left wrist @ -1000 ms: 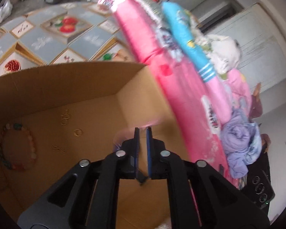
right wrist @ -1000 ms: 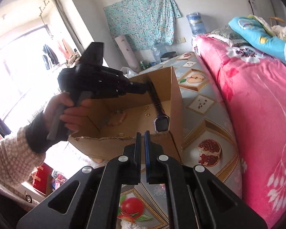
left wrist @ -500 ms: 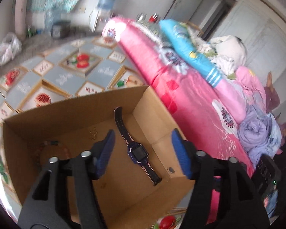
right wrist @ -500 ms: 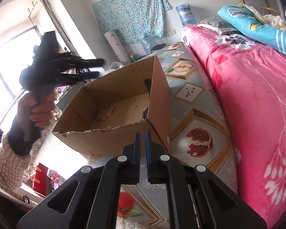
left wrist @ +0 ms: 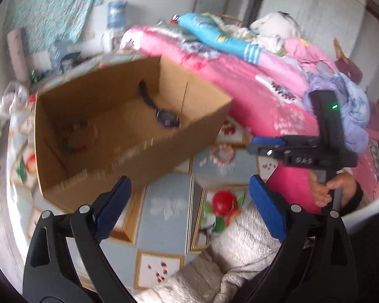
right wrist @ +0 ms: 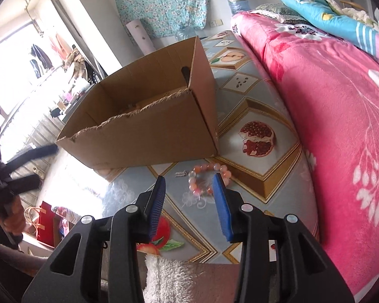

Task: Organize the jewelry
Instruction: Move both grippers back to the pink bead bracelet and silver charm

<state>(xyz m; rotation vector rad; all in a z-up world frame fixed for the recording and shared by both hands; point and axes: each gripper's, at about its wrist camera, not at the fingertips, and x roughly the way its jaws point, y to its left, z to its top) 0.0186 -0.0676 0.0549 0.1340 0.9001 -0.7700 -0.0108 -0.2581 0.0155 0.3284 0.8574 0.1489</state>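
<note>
An open cardboard box (left wrist: pixel 128 151) stands on the patterned mat. Inside it lie a purple watch (left wrist: pixel 166 120) and a blurred colourful bead bracelet (left wrist: pixel 73 142). My left gripper (left wrist: pixel 189 203) hovers short of the box's near wall, its jaws opening wide with nothing between them. In the right wrist view the box (right wrist: pixel 151 126) is ahead and the watch strap (right wrist: pixel 185 74) peeks over its rim. A pink bead bracelet (right wrist: pixel 209 179) and a small metal piece (right wrist: pixel 180 174) lie on the mat. My right gripper (right wrist: pixel 189 194) is just short of the bracelet, jaws opening, pads not pressing it.
A bed with a pink blanket (right wrist: pixel 328 106) and piled bedding (left wrist: pixel 240 40) runs along the right. White fluffy fabric (right wrist: pixel 169 280) lies near the bottom edge. A red bag (right wrist: pixel 46 222) sits at the mat's left side. A hand (left wrist: pixel 328 189) holds the right gripper.
My left gripper opened and let the watch go into the box, then pulled back out and away from it. My right gripper sank toward the pink bracelet and its jaws parted.
</note>
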